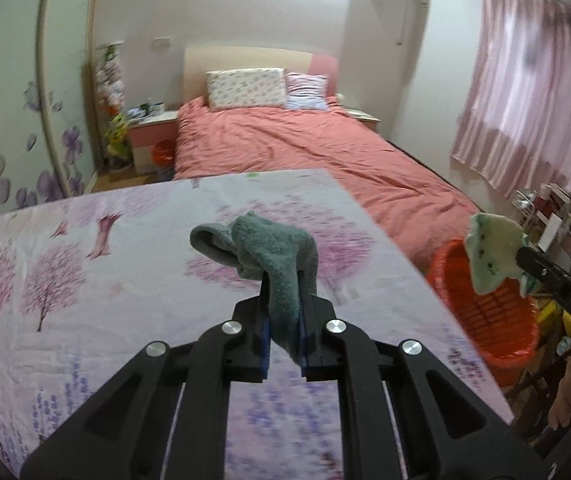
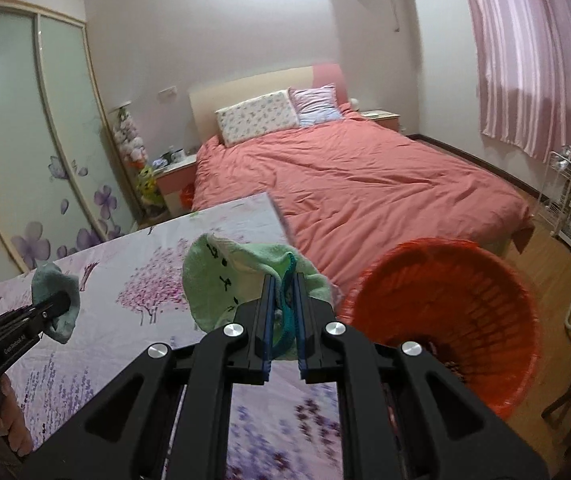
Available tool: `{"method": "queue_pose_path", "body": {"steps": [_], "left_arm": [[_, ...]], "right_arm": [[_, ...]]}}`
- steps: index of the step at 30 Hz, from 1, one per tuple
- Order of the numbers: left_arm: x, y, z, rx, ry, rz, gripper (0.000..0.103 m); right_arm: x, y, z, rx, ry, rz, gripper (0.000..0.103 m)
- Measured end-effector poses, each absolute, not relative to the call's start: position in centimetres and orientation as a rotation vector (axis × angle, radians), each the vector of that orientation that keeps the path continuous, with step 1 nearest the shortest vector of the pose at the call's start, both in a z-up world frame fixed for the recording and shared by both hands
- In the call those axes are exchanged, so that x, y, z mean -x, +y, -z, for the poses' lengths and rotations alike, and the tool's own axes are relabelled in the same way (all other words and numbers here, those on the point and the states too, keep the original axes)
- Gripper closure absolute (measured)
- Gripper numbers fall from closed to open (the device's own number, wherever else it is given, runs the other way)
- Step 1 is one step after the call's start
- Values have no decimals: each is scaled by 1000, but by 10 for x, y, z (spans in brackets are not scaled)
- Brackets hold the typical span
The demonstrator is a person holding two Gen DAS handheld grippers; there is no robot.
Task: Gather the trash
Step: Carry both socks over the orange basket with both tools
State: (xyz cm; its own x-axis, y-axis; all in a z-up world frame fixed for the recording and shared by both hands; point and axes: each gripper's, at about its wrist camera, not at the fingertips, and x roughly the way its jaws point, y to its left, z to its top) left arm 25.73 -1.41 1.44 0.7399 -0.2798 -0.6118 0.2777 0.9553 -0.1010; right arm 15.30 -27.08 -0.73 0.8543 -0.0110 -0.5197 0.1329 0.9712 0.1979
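My left gripper [image 1: 284,280] is shut on a grey-green sock [image 1: 269,256] and holds it above the flower-print table [image 1: 85,280]. My right gripper [image 2: 284,280] is shut on a light green cloth with black marks [image 2: 225,276], held over the table's right edge. The red plastic basket [image 2: 445,312] stands on the floor just right of the table, close to the right gripper. In the left wrist view the right gripper [image 1: 525,258] holds the green cloth [image 1: 489,256] above the basket [image 1: 489,320]. In the right wrist view the left gripper [image 2: 59,304] and its sock [image 2: 57,300] show at far left.
A bed with a salmon cover [image 2: 365,188] stands beyond the table. A wardrobe with flower-print sliding doors [image 2: 25,140] is at left. A white wire rack [image 2: 565,200] and clutter stand at right under pink curtains [image 2: 533,52]. A second small red bin [image 1: 163,154] stands beside the nightstand.
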Motion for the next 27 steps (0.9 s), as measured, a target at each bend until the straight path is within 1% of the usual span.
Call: {"method": "queue_pose_path", "body": {"steps": [15, 21, 27], "left_arm": [[-226, -145, -20, -77, 669, 552, 92], [-223, -192, -13, -87, 687, 643, 92], [-230, -235, 6, -83, 738, 711, 91]], "right_arm": [[-126, -354, 15, -345, 488, 225, 93], [-121, -378, 20, -373, 464, 279, 93], [-123, -401, 28, -429, 452, 312, 93]]}}
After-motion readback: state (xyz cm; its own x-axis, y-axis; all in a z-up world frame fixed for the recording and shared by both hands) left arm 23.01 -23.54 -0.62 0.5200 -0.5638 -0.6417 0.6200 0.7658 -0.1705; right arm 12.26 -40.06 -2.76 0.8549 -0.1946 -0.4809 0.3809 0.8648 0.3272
